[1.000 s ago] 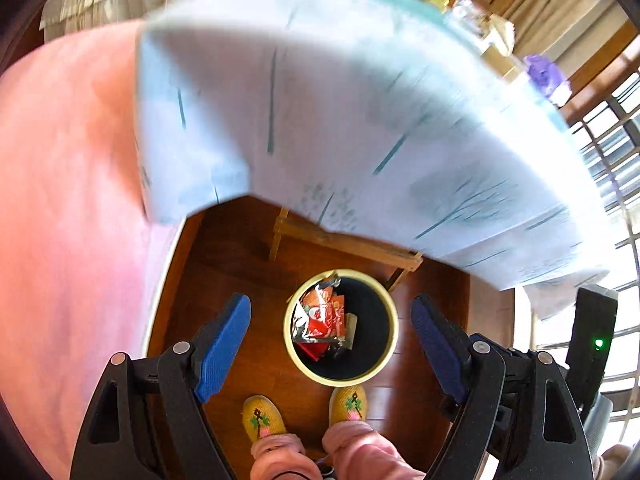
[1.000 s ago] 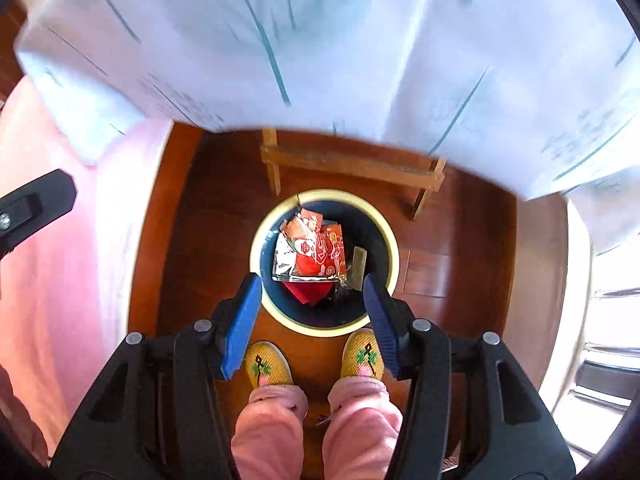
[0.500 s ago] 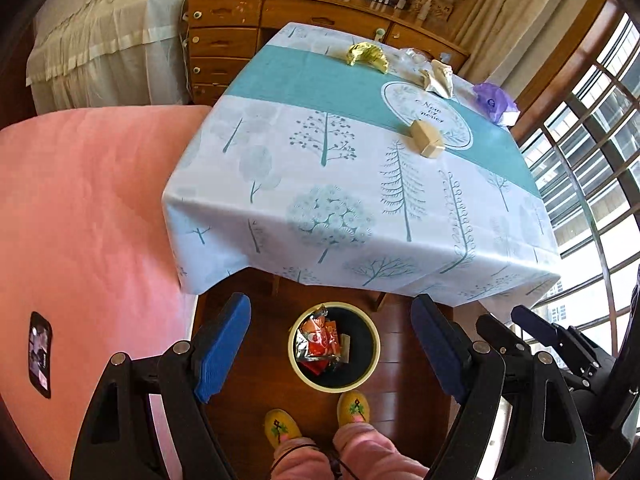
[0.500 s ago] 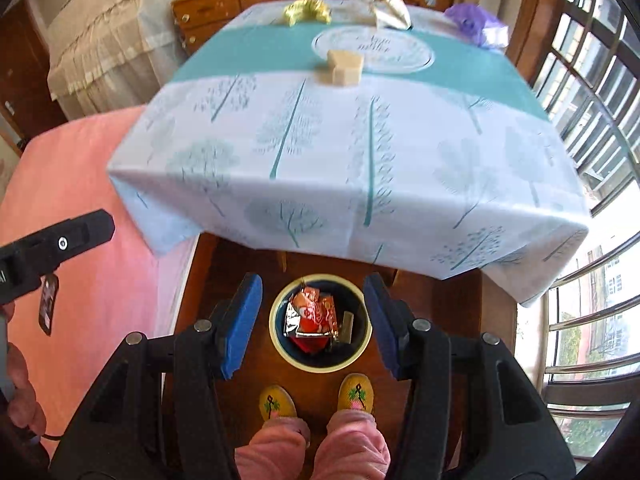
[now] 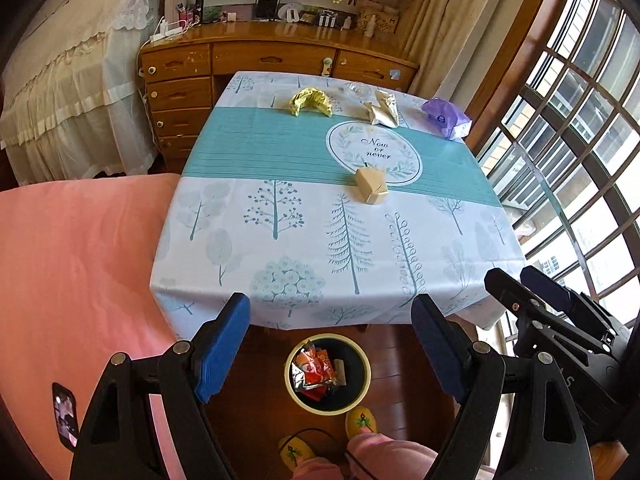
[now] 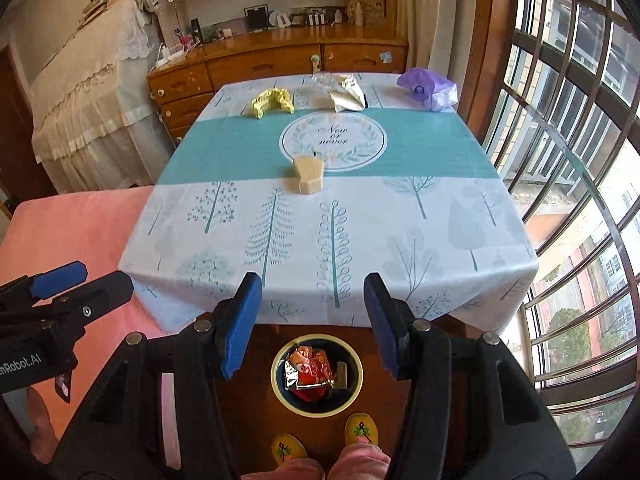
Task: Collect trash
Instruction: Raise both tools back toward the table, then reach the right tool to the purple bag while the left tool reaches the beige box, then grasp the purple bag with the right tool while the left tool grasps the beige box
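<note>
Trash lies scattered on the table (image 5: 280,248): left to right beyond the bin (image 5: 327,376), a yellow wrapper (image 5: 310,101), a beige box (image 5: 371,186), a crumpled silver bag (image 5: 382,108), a purple bag (image 5: 446,117). Left gripper (image 5: 332,344) and right gripper (image 6: 314,320) hang above the bin, jaws open and empty. The box lies nearest, ahead of both, slightly closer to the right one.

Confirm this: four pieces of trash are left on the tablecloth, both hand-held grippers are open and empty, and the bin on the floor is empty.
Wrong on the bin: it already holds red and silver wrappers, as the right wrist view shows. The rest stands: yellow wrapper, beige wrapper, purple bag and small box are on the tablecloth; left hand-held gripper and right hand-held gripper are open and empty.
</note>
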Available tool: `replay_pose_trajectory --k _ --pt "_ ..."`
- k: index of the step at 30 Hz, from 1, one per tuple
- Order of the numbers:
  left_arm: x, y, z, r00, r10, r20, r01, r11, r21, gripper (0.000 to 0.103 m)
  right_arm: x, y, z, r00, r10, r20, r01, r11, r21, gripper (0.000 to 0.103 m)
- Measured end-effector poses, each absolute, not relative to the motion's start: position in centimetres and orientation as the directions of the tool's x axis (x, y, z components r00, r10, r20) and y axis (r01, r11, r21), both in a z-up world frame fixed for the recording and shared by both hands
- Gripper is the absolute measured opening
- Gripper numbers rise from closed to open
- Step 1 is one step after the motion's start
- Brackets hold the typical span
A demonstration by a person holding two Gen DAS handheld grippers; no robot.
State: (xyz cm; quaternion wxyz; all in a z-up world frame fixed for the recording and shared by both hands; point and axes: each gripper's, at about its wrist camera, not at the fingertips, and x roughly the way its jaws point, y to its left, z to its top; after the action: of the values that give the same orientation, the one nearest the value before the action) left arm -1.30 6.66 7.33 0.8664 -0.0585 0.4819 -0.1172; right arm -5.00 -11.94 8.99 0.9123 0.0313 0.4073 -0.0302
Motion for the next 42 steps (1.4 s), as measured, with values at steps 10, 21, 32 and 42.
replay_pose_trajectory --k 10,21,32,42 --pt "4.6 4.2 6.7 0.484 -0.25 -0.838 0.131 0.968 -0.214 0.084 -0.2 -16.2 10.6 0.705 -0.018 -0.709 0.124 0.987 0.098 0.05" --pt "17.8 -3.0 2.8 0.415 -0.194 -0.889 0.003 0.977 -0.211 0.084 14.3 -24.2 7.6 0.66 0.092 -0.746 0.02 0.99 0.139 0.05" --pt "27.3 -9.1 -5.5 0.272 -0.128 -0.954 -0.105 0.981 -0.161 0.084 26.5 -31.8 1.7 0.553 0.161 -0.818 -0.076 0.987 0.143 0.05" --pt "30.2 -11.9 -9.5 0.209 -0.069 -0.975 -0.132 0.986 -0.098 0.061 31.8 -32.8 -0.4 0.531 0.199 -0.824 -0.127 0.98 0.155 0.05"
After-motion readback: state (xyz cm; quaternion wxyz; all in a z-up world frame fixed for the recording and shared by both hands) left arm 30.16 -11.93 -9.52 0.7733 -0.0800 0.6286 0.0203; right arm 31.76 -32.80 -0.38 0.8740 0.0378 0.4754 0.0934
